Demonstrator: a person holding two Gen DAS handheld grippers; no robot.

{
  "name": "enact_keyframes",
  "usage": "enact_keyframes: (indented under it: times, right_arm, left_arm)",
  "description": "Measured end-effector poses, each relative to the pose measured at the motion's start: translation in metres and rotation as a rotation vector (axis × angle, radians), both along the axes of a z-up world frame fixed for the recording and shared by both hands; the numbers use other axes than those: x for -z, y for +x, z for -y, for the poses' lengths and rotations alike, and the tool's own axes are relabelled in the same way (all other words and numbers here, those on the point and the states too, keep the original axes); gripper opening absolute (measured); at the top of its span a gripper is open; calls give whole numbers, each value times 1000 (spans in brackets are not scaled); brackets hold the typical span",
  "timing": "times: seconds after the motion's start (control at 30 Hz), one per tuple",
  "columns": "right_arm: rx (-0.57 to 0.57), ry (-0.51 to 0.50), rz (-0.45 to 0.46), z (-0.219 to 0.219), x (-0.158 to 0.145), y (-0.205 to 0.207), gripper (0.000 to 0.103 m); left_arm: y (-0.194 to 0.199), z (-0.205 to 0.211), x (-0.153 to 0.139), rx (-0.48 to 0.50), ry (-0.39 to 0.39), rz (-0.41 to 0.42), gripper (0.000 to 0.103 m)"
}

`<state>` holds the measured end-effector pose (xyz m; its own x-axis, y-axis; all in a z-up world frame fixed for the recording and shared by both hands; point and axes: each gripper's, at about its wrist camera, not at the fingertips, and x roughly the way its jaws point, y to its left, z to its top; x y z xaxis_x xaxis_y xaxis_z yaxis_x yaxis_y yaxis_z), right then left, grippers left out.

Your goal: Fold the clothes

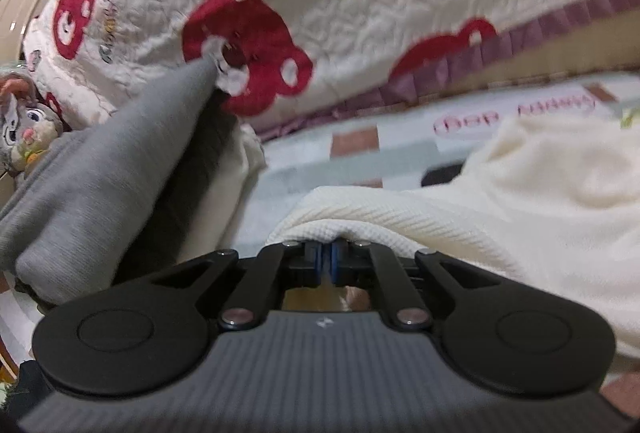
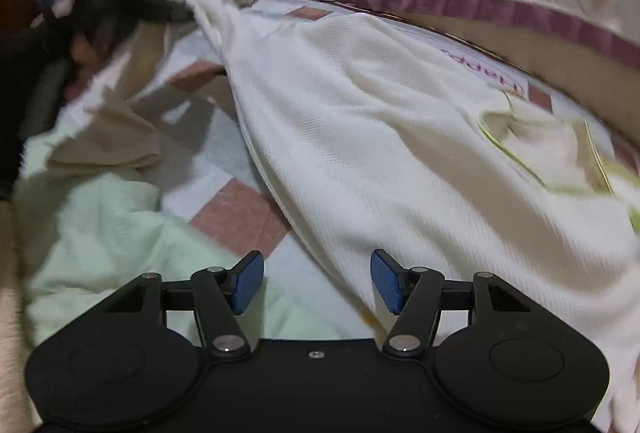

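On bed, L claw (image 1: pixel 331 257) clamped on cream garment (image 1: pixel 520 193) edge (hem), R claw (image 2: pixel 317 281) apart, free

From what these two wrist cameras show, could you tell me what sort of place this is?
Most likely a bedroom, with the work done on a bed. A quilted blanket printed with red bears lies at the back, a patchwork bedsheet lies under the clothes, and a plush toy sits at the left edge.
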<state>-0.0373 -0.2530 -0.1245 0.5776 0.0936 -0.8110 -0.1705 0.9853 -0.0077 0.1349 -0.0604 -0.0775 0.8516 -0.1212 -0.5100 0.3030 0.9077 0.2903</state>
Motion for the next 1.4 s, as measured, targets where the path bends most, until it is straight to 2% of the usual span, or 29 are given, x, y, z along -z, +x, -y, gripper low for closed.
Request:
enact_keyframes:
  times: [0.1, 0.23, 0.37, 0.43, 0.6, 0.63, 0.67, 0.73, 0.77, 0.87, 0.97, 1.13, 1.2, 1.27, 1.3, 1.33, 1.37, 1.4]
  right_arm:
    - [-45, -94, 7, -17, 11, 14, 66]
    - [-88, -234, 44, -27, 20, 35, 76]
    - [-68, -258, 26, -21, 18, 44, 77]
    - [-41, -225, 22, -14, 18, 45, 80]
    - [0, -186, 18, -5, 22, 38, 79]
    - [13, -165, 20, -2, 23, 36, 75]
    - [25, -144, 21, 1, 23, 34, 66]
    - [58, -125, 25, 10, 21, 33, 6]
    - [81, -117, 26, 15, 20, 33, 6]
    - [132, 37, 76, 35, -4, 25, 6]
    - [157, 206, 98, 53, -37, 18, 6]
    - [108, 533, 73, 65, -92, 9, 7]
    - [69, 670, 45, 64, -105, 11, 7]
    - [69, 816, -17, 67, -98, 19, 7]
    - [134, 890, -49, 71, -87, 25, 7]
    - [175, 926, -69, 75, -77, 32, 7]
    - [216, 962, -88, 80, -67, 38, 7]
    - [246, 953, -82, 83, -61, 43, 7]
  left_arm:
    - [-2, -8, -14, 2, -50, 45, 4]
    - [-5, -13, -21, 10, -69, 82, 4]
    - [-5, -14, -19, 1, -81, 73, 4]
    - [-7, -16, -21, -8, -100, 96, 4]
    - [-13, -18, -27, -9, -120, 144, 4]
    - [-13, -19, -27, -8, -124, 142, 4]
    - [-12, -19, -27, -8, -129, 136, 4]
    - [-11, -21, -27, -7, -137, 118, 4]
    - [-10, -22, -27, -5, -142, 106, 4]
    - [-8, -27, -32, 8, -170, 67, 4]
    - [-1, -36, -50, 37, -230, 60, 4]
    - [31, -52, -76, 12, -336, 56, 4]
    - [50, -53, -72, -24, -361, 0, 7]
    - [67, -47, -55, -18, -333, -150, 13]
    - [69, -42, -43, 20, -294, -227, 19]
    - [66, -38, -32, 52, -256, -274, 20]
    - [55, -35, -24, 76, -220, -275, 21]
    - [45, -32, -18, 102, -193, -286, 27]
